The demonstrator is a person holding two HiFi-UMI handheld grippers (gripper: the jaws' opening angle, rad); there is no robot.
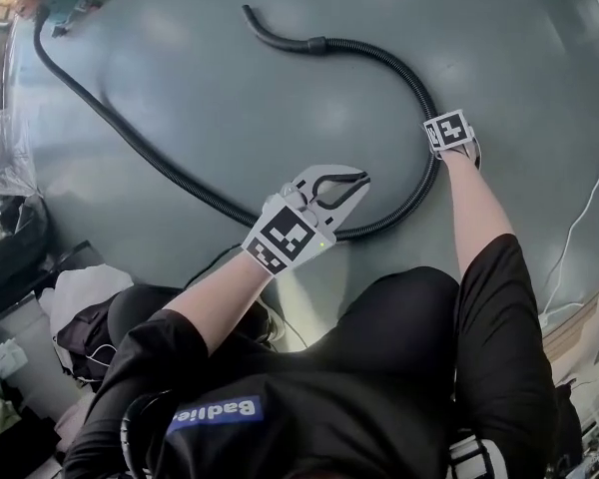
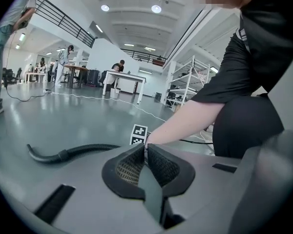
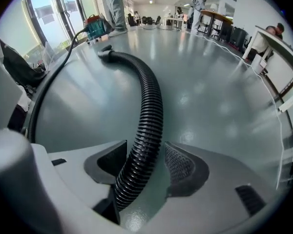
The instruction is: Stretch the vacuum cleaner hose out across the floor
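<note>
Right gripper view: my right gripper (image 3: 146, 161) straddles the hose (image 3: 151, 106), fingers (image 3: 181, 167) released; left gripper (image 2: 145, 149) clenched, empty. I'd clamp squarely, then pull the curve straight

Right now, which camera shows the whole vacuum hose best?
The head view: the hose lies in one long curl across the floor, almost end to end. The right gripper view shows only a ribbed stretch running between its open fingers. The left gripper view catches just its far end.
</note>
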